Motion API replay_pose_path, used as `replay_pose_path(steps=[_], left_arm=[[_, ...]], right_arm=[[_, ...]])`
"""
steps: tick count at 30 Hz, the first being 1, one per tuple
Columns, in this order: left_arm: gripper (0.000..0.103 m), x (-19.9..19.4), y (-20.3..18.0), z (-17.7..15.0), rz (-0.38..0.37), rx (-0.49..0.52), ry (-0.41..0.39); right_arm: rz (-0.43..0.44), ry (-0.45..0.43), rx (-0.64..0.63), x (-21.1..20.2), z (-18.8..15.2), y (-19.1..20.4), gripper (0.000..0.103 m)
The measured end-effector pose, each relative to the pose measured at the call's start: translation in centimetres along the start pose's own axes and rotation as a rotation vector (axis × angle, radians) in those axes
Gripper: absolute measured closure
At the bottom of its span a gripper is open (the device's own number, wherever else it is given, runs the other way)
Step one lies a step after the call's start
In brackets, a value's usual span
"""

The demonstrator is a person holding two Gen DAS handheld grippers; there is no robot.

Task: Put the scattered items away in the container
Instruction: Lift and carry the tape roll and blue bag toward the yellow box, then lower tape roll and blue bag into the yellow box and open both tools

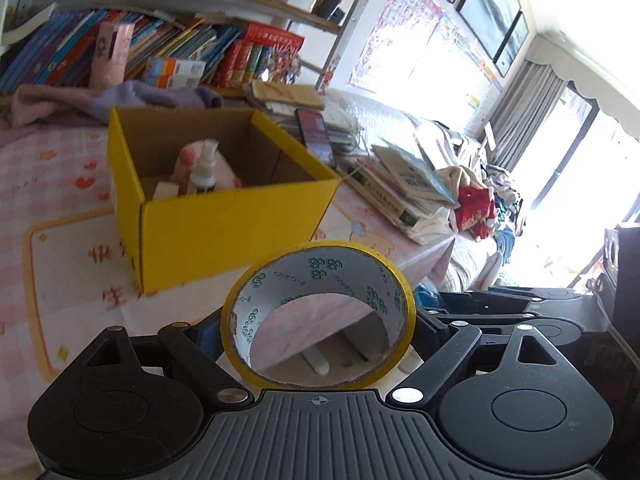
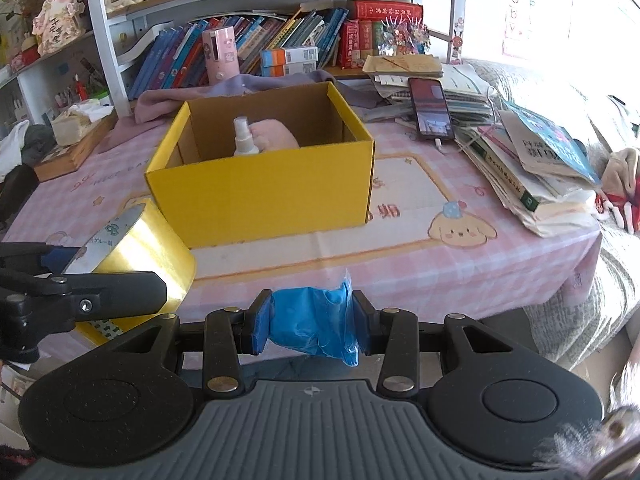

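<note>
Item one: my left tongs (image 1: pixel 318 320) spread wide, pinching a wide yellow roll of packing tape (image 1: pixel 318 314) held above the pink checked worktop (image 2: pixel 460 276). Item two: my right tongs (image 2: pixel 310 326) clamped on a crumpled blue plastic bag (image 2: pixel 310 324). Ahead, open yellow cardboard box (image 2: pixel 260 196) holding a white spray bottle (image 2: pixel 244 140) and a pink plush toy (image 2: pixel 276 136).

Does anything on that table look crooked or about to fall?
Yes: the book pile at the table's right end is fanned out and tilted, sagging over the edge. A phone leans on the papers behind it. The yellow box sits square.
</note>
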State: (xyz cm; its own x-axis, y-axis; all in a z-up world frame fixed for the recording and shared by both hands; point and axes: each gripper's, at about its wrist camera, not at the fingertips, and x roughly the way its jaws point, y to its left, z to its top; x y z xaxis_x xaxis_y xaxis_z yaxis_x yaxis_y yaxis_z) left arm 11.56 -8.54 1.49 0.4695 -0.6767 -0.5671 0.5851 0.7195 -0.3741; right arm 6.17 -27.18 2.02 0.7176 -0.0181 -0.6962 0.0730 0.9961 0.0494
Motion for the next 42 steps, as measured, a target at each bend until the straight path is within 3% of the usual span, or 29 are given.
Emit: replay_pose_path(steps=[10,17,25,29,35,42], left_arm=[[0.013,1.9,-0.3,5.0,0.043,0.053,-0.124],[0.013,3.2,0.1,8.4,0.154,0.053,-0.176],[0.013,5.9,2.7,12.6,0.328,0.028,-0.196],[0.013,8.6,5.0,15.4,0.378,0.000,-0.166],[0.013,14.1,8.0,18.1,0.381,-0.052,-0.048],[0.013,19.0,12.0,18.3,0.414,-0.197,0.096]], right_arm=[[0.044,-0.128,-0.063,2.6,6.4,-2.6,0.065],[0.138,-0.188,-0.162,5.6,11.3,-3.1,0.065],[0.251,-0.167,-0.312,11.3,15.3,-2.8,0.065],[0.286,-0.132,-0.409,14.8,16.4,-2.1,0.065],[0.349,-0.031,-0.579,19.4,17.3,-0.6,0.065],[0.413,0.088,-0.690,22.2,17.0,0.3,0.064]])
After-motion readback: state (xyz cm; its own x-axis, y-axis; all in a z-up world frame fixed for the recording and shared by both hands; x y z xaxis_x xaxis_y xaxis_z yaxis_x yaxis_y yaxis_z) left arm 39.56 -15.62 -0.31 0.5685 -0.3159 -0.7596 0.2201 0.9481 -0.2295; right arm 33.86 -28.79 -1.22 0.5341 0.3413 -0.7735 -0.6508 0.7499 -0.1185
